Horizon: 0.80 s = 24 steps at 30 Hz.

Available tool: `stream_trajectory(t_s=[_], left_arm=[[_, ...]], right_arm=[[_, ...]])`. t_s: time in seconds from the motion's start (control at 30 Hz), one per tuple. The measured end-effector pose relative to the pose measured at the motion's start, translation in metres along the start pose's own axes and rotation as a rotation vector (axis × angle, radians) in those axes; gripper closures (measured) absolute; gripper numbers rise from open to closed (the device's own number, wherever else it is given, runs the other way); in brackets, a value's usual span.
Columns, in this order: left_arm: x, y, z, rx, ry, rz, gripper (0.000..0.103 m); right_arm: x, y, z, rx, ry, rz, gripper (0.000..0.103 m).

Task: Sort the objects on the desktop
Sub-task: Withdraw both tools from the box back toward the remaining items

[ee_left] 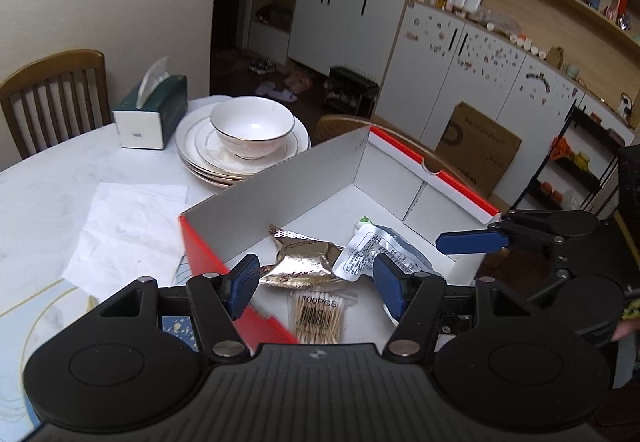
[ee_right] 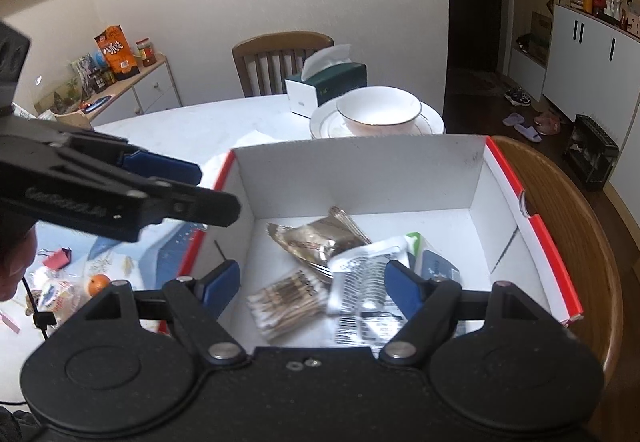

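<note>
An open red-and-white cardboard box holds a gold foil packet, a silver printed pouch and a bag of cotton swabs. My left gripper hovers open over the box's near-left corner, with nothing between its blue pads. My right gripper hangs open above the box's contents, holding nothing. One of its blue fingers shows over the box's right rim in the left wrist view. In the right wrist view a left gripper finger reaches in at the left.
A stack of plates with a white bowl and a green tissue box stand behind the box. A white paper sheet lies left of it. A small orange and a red clip lie on the table at left. Wooden chairs flank the table.
</note>
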<state>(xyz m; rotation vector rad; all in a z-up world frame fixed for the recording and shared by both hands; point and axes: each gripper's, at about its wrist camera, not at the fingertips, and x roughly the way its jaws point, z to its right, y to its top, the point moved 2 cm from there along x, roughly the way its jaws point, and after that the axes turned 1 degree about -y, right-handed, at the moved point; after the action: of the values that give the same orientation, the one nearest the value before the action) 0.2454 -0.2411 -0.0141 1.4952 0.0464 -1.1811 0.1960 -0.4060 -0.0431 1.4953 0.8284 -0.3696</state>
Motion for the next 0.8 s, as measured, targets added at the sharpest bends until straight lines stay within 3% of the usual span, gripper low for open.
stream_trajectory(t_s=[0.33, 0.73, 0.8], left_arm=[[-0.063, -0.042, -0.036, -0.077, 0.056, 0.059, 0.041], [-0.124, -0.087, -0.080, -0.074, 0.141, 0.091, 0.031], [-0.132, -0.095, -0.087, -0.076, 0.151, 0.091, 0.025]], right_arm=[[-0.004, 0.005, -0.042, -0.020, 0.037, 0.014, 0.021], [0.006, 0.007, -0.117, -0.073, 0.106, 0.016, 0.016], [0.007, 0.005, -0.128, -0.079, 0.117, 0.015, 0.015]])
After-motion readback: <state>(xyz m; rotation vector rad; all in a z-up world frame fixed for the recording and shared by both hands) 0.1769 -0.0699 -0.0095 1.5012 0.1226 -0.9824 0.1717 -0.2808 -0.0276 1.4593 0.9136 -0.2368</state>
